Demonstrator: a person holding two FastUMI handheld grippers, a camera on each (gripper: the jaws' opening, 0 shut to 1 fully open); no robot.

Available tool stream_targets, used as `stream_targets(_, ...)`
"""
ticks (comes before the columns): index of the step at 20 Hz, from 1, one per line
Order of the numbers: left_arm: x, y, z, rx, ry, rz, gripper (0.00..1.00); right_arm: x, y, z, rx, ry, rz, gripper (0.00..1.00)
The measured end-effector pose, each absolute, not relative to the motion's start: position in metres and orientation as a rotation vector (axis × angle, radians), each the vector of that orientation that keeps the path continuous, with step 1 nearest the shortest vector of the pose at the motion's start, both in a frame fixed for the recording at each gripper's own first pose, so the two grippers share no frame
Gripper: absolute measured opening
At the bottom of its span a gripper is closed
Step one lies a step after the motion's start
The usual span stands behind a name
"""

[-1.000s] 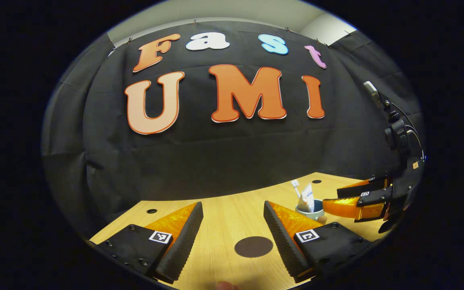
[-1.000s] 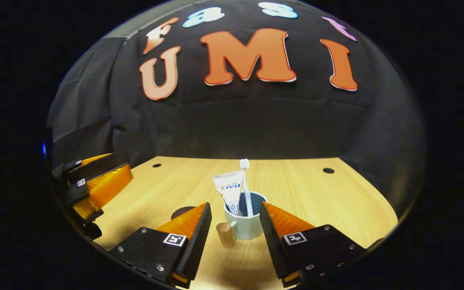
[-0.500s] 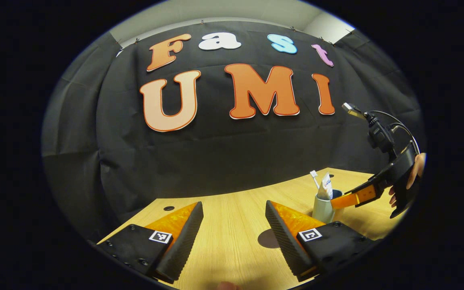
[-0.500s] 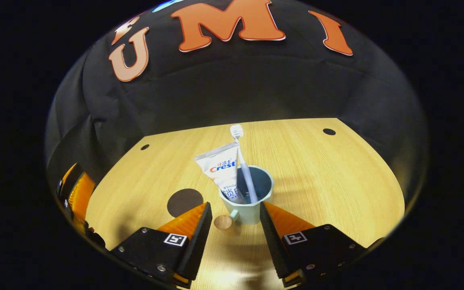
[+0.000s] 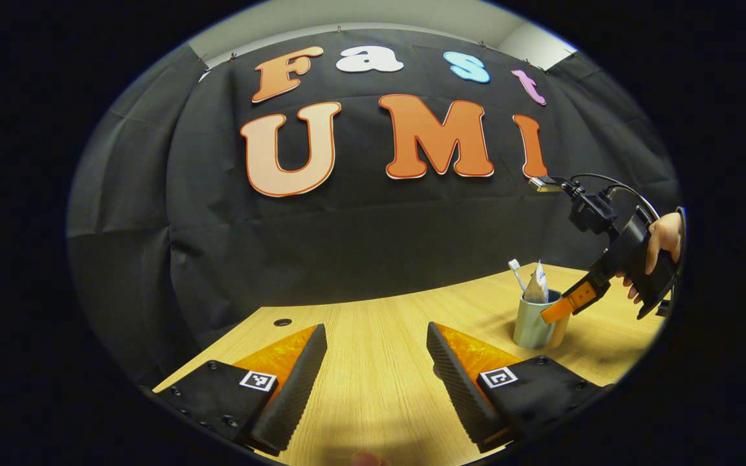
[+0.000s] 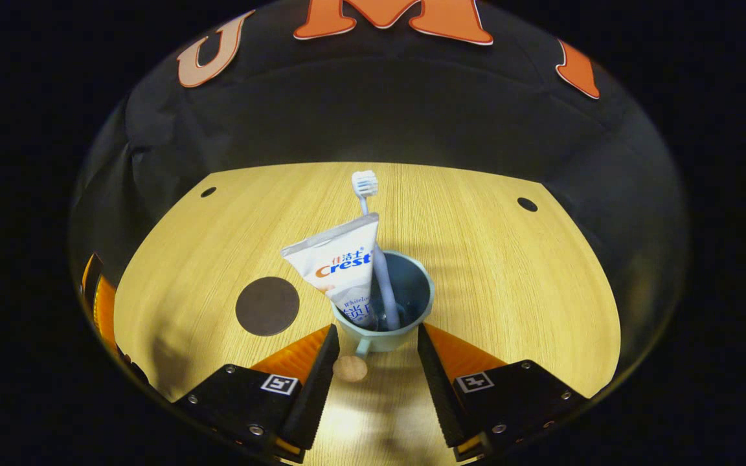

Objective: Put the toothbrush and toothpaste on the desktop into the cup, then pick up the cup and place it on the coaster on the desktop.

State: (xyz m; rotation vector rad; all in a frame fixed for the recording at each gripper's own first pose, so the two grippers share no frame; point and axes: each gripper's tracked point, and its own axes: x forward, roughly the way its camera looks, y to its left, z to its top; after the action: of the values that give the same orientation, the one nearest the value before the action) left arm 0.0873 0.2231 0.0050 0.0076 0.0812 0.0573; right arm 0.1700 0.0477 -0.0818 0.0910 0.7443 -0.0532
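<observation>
1. Right gripper (image 6: 373, 349) hangs over the desktop (image 6: 509, 272), jaws spread wide, gripping nothing; fingers flank the cup's near wall at 12 o'clock.
2. Left gripper (image 5: 376, 362) is open too, idle, well apart from the cup (image 5: 533, 323) at its 2 o'clock.
3. Cup (image 6: 389, 310) stands upright, axis vertical; right gripper is nearer.
4. Coaster (image 6: 267, 306) lies at the cup's 9 o'clock, bare.
5. Toothpaste (image 6: 340, 272) and toothbrush (image 6: 373, 252) stand inside the cup.

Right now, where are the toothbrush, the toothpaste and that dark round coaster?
toothbrush (image 6: 364, 184): right gripper view, on its bristle head above the cup.
toothpaste (image 6: 337, 262): right gripper view, on the tube's printed face.
coaster (image 6: 267, 306): right gripper view, on its centre, left of the cup.
</observation>
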Motion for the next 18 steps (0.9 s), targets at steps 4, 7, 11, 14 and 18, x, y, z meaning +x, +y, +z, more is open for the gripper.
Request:
stream_targets(4, 0.084, 0.226, -0.002, -0.002, 0.103, 0.056, 0.98, 0.170, 0.048, -0.094, 0.098, 0.821, -0.034, 0.66)
stream_targets(7, 0.081, 0.224, -0.003, 0.016, 0.109, 0.049, 0.98, 0.167, 0.046, -0.103, 0.077, 0.887, -0.018, 0.58)
stream_targets(11, 0.078, 0.221, -0.006, 0.034, 0.117, 0.042, 0.98, 0.168, 0.046, -0.105, 0.062, 0.922, -0.011, 0.47)
stream_targets(14, 0.076, 0.221, -0.009, 0.035, 0.131, 0.039, 0.98, 0.169, 0.050, -0.110, 0.075, 0.957, -0.010, 0.28)
stream_targets(18, 0.073, 0.224, -0.015, 0.030, 0.150, 0.049, 0.98, 0.174, 0.050, -0.107, 0.086, 0.914, -0.011, 0.26)
